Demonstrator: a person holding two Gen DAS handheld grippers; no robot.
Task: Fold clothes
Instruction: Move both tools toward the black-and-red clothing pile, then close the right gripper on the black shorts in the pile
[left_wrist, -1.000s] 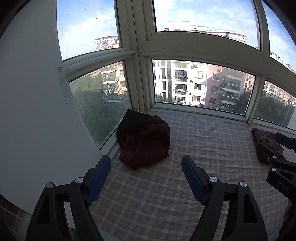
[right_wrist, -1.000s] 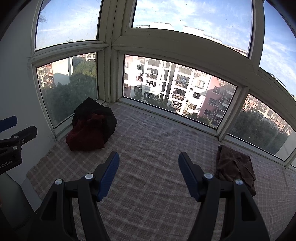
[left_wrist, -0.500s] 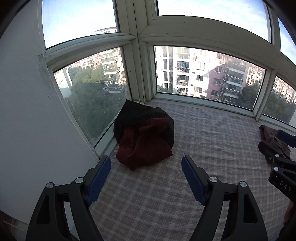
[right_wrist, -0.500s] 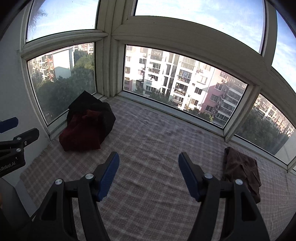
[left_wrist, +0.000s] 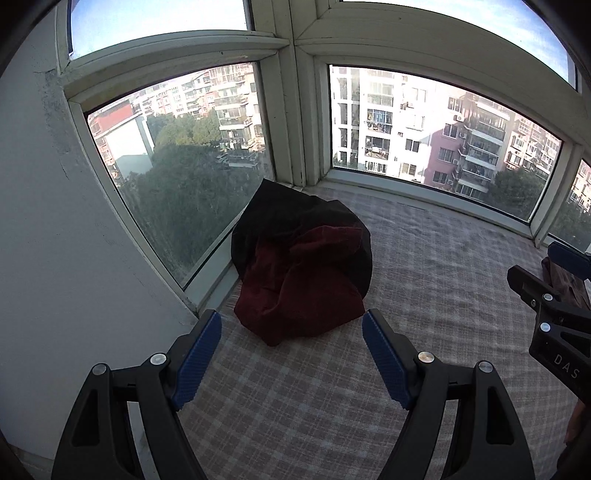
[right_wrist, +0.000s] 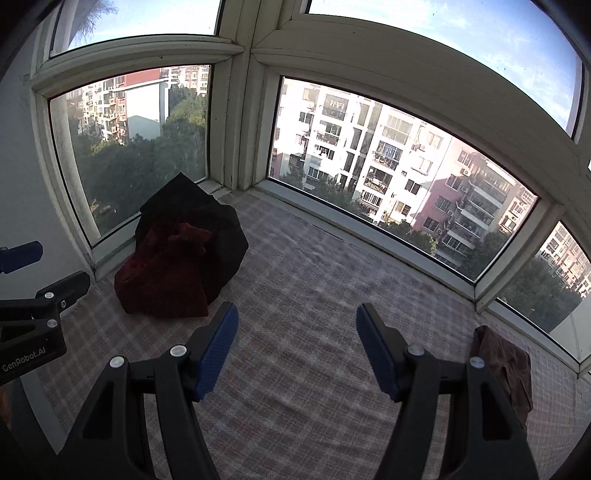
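Clothes sit in two places on the checked pink-and-grey fabric cover (left_wrist: 424, 295) that pads this bay-window platform. A crumpled heap of dark red cloth (left_wrist: 295, 291), half wrapped in a black garment (left_wrist: 295, 210), is pushed into the corner where the white window frames (left_wrist: 295, 110) meet, likely so the middle of the cover is free as a folding area. Well apart from it, near the right-hand window, lies a flat brown garment (right_wrist: 506, 365), squared-off enough that I judge it already folded and set aside.

Left claw (left_wrist: 291, 358) hangs low just short of the red heap, pointing straight at it, its blue ribbed pads (left_wrist: 197, 360) spread wide with nothing between them. That aim suggests the heap is the next piece to be taken. Right claw (right_wrist: 295, 347) hovers over bare cover nearer the middle, equally wide apart and empty, with the heap off to its left and the brown garment to its right. It seems to wait where the cloth would be spread.

Folding of the heap has not begun; the tangle would first need pulling apart, since red and black cloth overlap.
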